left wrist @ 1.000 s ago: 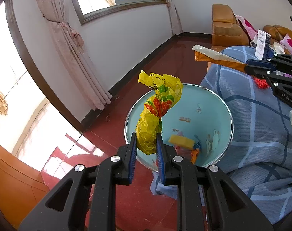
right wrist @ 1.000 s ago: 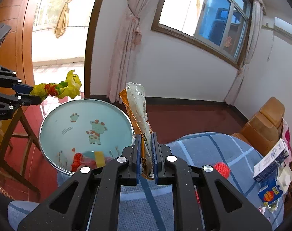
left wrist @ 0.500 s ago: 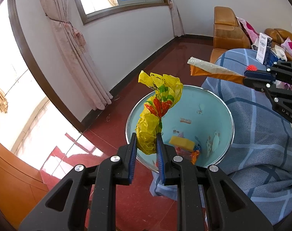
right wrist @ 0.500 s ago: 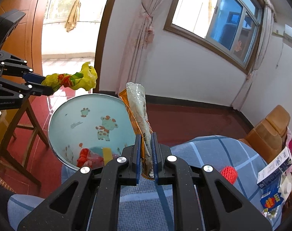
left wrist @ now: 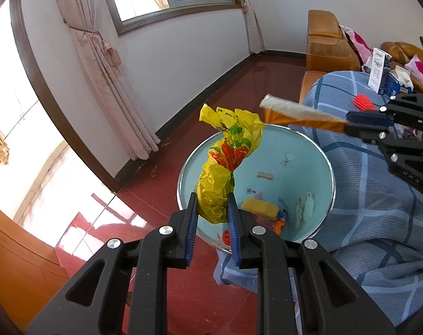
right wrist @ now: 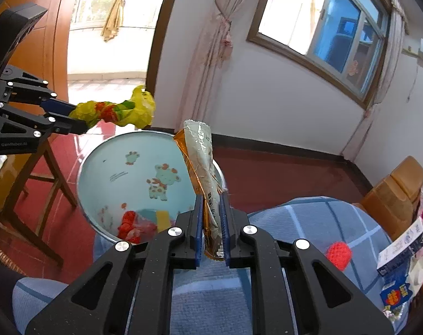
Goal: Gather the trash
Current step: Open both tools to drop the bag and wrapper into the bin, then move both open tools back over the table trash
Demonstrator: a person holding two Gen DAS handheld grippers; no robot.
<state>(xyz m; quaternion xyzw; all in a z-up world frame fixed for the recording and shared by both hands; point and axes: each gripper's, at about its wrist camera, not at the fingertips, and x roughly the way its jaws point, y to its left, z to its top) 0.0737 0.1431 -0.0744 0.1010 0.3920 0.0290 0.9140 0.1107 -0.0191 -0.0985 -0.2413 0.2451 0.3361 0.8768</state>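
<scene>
A crumpled yellow wrapper (left wrist: 228, 153) with red and green print stands up between the pads of my left gripper (left wrist: 211, 203). Its jaws are opening, but the pads still touch the wrapper. It hangs over the near rim of a light-blue bin (left wrist: 295, 162) with cartoon animals. My right gripper (right wrist: 211, 203) has a long orange-and-white snack wrapper (right wrist: 201, 153) between its pads. Those jaws are opening too, and the wrapper still stands upright in them at the bin's (right wrist: 127, 167) right rim. Each view shows the other gripper: the left gripper (right wrist: 74, 115) and the right gripper (left wrist: 348, 124).
The bin holds a yellow sponge (left wrist: 260, 209) and red scraps. A blue checked cloth (left wrist: 378, 195) covers the surface beside it, with a red knitted ball (right wrist: 339, 252) and small cartons (right wrist: 401, 251) on it. An orange sofa (left wrist: 323, 42) stands behind, a wooden stool (right wrist: 44, 181) to the left.
My right gripper has carried the orange-and-white wrapper closer to the bin's rim. The left gripper has kept still with the yellow wrapper. Both pairs of jaws stand slightly wider.
</scene>
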